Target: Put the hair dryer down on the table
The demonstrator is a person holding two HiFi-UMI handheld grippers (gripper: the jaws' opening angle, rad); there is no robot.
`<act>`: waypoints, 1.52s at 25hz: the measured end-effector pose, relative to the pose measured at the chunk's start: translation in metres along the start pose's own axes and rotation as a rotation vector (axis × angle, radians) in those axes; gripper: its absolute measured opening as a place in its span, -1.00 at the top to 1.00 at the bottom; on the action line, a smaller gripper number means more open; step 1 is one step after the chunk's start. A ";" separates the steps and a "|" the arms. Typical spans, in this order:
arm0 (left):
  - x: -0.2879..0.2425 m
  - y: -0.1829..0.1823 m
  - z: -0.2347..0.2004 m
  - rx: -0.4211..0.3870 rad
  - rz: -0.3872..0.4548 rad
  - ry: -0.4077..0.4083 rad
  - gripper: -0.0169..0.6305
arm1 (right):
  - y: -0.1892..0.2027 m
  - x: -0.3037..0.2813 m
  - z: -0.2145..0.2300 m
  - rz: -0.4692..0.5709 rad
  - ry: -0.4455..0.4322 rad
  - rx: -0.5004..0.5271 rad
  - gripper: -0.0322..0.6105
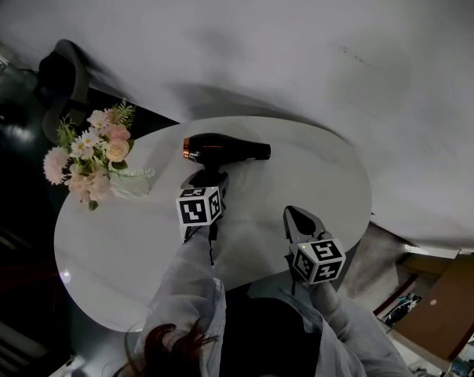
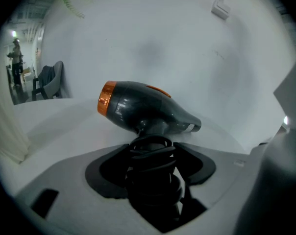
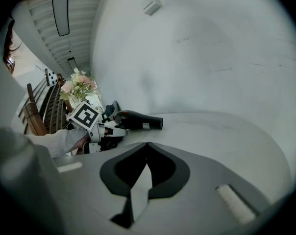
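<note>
Currently our left gripper [image 1: 213, 179] clamps the cord-wrapped handle of the black hair dryer [image 1: 221, 148], at centre frame over the white round table [image 1: 119, 258]. Our right gripper [image 1: 298, 220] is closed, empty.

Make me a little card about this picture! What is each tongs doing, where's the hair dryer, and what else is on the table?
Table: round, white
Hair dryer: black with an orange back end, lying sideways low over the table; touching it or not, unclear
Left tongs: closed on the dryer's cord-wrapped handle
Right tongs: shut, empty, near the table's front edge
Also there: pink and white flowers at the left
</note>
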State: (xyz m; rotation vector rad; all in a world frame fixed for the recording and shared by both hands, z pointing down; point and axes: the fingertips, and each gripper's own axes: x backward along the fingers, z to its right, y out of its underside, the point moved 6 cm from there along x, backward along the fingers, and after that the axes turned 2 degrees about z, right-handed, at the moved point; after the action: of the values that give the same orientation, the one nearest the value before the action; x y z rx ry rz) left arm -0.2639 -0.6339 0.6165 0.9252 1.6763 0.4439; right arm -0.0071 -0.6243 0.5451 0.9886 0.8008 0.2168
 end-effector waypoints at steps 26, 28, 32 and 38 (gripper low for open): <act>0.118 -0.002 0.038 -0.035 0.207 0.126 -0.24 | 0.001 0.073 -0.050 0.111 -0.082 0.040 0.87; 0.135 0.001 0.045 -0.030 0.228 0.150 -0.16 | 0.001 0.079 -0.053 0.120 -0.092 0.040 0.87; 0.168 0.010 0.058 -0.016 0.269 0.175 0.01 | 0.003 0.094 -0.059 0.143 -0.113 0.035 0.87; 0.211 0.026 0.091 -0.034 0.352 0.277 0.42 | 0.004 0.119 -0.065 0.193 -0.129 0.047 0.87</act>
State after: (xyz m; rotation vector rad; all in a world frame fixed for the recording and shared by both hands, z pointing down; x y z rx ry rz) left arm -0.1865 -0.4716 0.4710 1.1808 1.7481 0.8682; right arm 0.0323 -0.5185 0.4693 1.1138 0.5953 0.2980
